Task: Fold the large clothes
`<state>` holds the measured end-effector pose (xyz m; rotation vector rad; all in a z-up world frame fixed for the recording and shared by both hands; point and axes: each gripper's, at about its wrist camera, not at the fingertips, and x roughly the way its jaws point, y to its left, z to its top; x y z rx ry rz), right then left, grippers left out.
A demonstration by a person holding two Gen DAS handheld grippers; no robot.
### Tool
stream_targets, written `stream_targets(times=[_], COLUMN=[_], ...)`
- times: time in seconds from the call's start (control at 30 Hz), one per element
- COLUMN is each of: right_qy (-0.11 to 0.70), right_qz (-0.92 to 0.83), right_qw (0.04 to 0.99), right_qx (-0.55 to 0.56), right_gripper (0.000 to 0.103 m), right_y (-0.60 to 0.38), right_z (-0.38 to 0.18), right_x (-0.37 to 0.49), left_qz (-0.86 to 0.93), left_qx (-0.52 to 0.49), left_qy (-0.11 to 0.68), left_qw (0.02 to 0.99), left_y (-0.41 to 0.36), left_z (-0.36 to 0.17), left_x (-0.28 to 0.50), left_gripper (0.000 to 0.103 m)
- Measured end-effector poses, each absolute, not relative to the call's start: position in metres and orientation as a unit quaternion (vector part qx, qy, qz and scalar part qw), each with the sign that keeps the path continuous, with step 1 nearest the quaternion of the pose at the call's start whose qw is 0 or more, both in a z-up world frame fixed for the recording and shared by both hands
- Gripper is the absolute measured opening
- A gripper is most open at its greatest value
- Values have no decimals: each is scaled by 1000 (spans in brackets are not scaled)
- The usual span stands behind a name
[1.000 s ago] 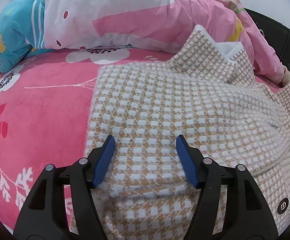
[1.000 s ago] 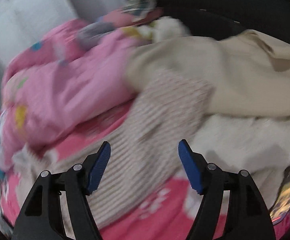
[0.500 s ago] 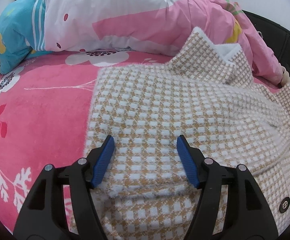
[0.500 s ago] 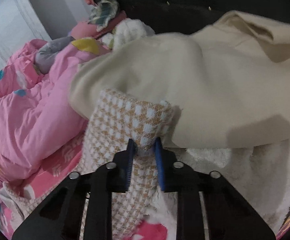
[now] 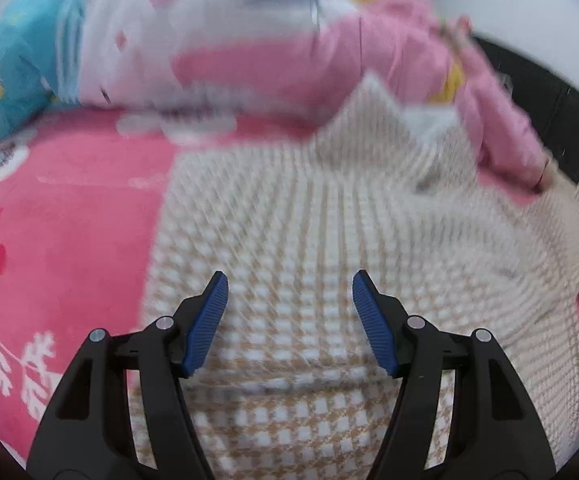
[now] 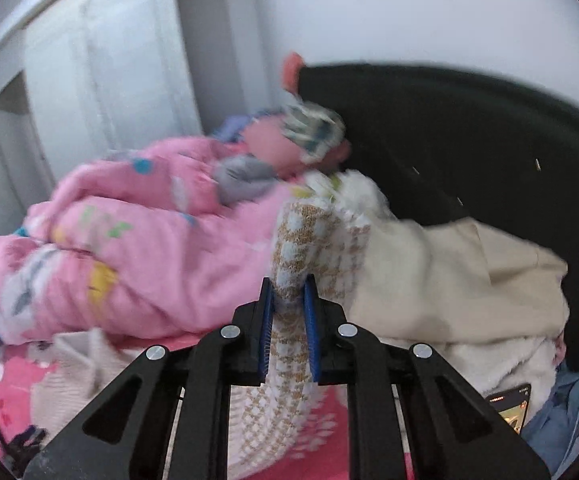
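Observation:
A tan-and-white houndstooth knit garment [image 5: 301,216] lies spread on a pink bedspread [image 5: 69,216]. My left gripper [image 5: 289,292] is open and hovers just over the garment's near part, touching nothing. In the right wrist view my right gripper [image 6: 288,292] is shut on a strip of the same garment [image 6: 305,236], its sleeve or edge, and holds it lifted above the bed. The strip hangs down between the blue pads [image 6: 266,320].
A pink floral quilt [image 5: 289,40] and a blue pillow [image 5: 17,64] lie at the back of the bed. A cream garment [image 6: 461,280] and fluffy white fabric are heaped at the right by the black headboard [image 6: 469,132]. A phone [image 6: 507,406] lies low right.
My right gripper closed on the houndstooth strip and has lifted it up and away from the cream heap. The left view is now blurred; the garment shifts under the open left gripper.

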<state>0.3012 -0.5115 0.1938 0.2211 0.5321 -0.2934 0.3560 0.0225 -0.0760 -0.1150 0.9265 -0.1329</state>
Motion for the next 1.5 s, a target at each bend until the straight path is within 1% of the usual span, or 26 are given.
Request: stream_targets(times=[0.03, 0.13, 0.33, 0.47, 0.57, 0.63, 0.67, 0.7, 0.73, 0.8, 0.87, 0.93, 1.03, 1.13, 1.3, 1.4, 1.5], right_qy=[255, 243, 229, 236, 271, 313, 343, 369, 398, 457, 488, 492, 468, 444, 425, 419, 418], right_qz=[-130, -89, 14, 77, 143, 183, 209, 231, 246, 257, 258, 261, 248, 204, 111, 88, 81], right_qw=[952, 961, 971, 967, 950, 930, 914, 898, 881, 848, 830, 824, 838, 861, 884, 884, 882], right_qx=[107, 93, 65, 58, 53, 53, 55, 62, 67, 71, 82, 107, 129, 141, 163, 186, 201], right_gripper=[15, 15, 15, 15, 16, 22, 27, 46, 59, 59, 59, 59, 59, 59, 59, 59, 59], right_y=[-498, -450, -330, -249, -175, -134, -117, -101, -86, -66, -71, -94, -146, -206, -311, -349, -367], right_z=[203, 227, 250, 236, 196, 158, 131, 106, 77, 19, -15, -31, -30, -25, -27, -35, -44], right_x=[301, 299, 299, 306, 319, 331, 338, 344, 348, 351, 348, 337, 321, 314, 316, 323, 331], left_qz=[-58, -55, -67, -69, -71, -76, -78, -85, -89, -101, -110, -119, -129, -140, -130, -113, -96], left_qx=[-46, -31, -96, -112, -121, -129, -132, -140, -145, -158, -161, -160, -169, -187, -194, -196, -189], left_qy=[466, 453, 436, 409, 394, 387, 386, 387, 388, 389, 390, 393, 395, 403, 457, 486, 503], left_qw=[882, 889, 892, 903, 908, 910, 910, 908, 906, 902, 900, 898, 894, 885, 858, 844, 838], left_y=[20, 19, 49, 75, 90, 106, 110, 118, 121, 128, 132, 131, 127, 120, 99, 94, 91], left_z=[-85, -84, -67, -45, -32, -26, -24, -23, -24, -26, -28, -29, -28, -28, -47, -62, -74], left_x=[362, 362, 345, 318, 295, 281, 274, 268, 264, 259, 255, 257, 267, 292, 355, 385, 403], left_gripper=[63, 63, 61, 61, 61, 61, 61, 61, 61, 61, 61, 61, 56, 55, 55, 55, 43])
